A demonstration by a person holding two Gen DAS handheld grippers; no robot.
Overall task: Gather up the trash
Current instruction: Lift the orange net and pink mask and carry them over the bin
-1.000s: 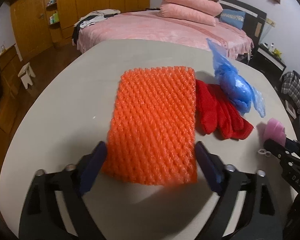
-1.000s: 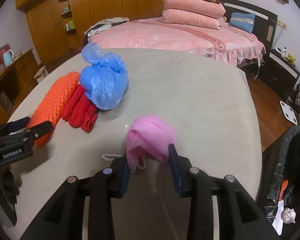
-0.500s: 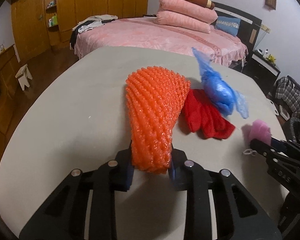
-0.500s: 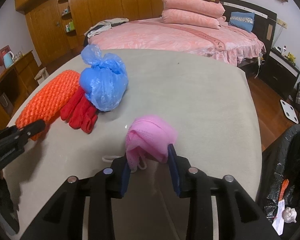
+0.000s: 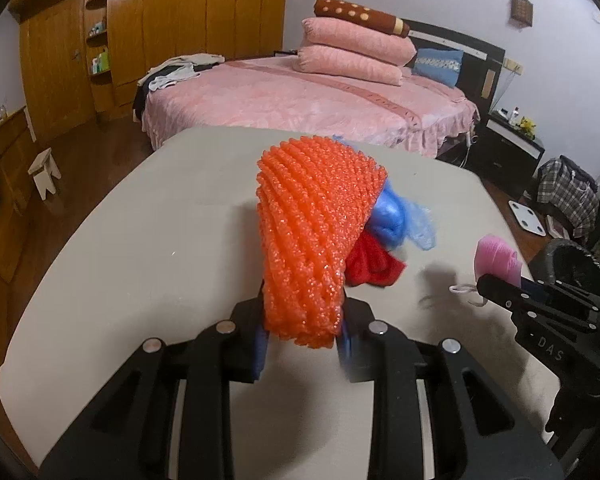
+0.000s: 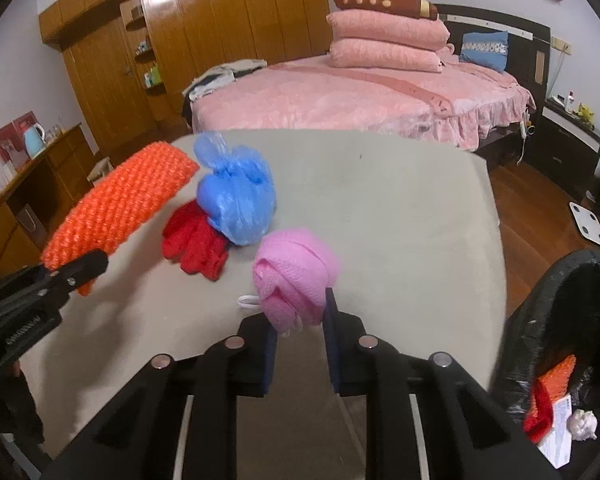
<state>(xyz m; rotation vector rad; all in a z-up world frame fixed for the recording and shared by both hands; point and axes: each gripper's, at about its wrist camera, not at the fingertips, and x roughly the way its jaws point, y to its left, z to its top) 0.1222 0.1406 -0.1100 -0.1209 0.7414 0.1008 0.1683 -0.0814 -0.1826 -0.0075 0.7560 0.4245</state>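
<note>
From the left wrist, the orange foam net (image 5: 308, 236) covered most of the blue bag (image 5: 396, 220) and part of the red cloth (image 5: 374, 266) (both showed whole from the right wrist). The bin (image 6: 556, 344) was cut off by the picture's right edge. Small items on the wardrobe shelves (image 6: 150, 74) were too small to tell.

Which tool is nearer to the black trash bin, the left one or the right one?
Right. The right tool, closing on the pink mesh ball, is beside the black trash bin. The left tool, holding the orange foam net, is farther, past the right tool.
</note>
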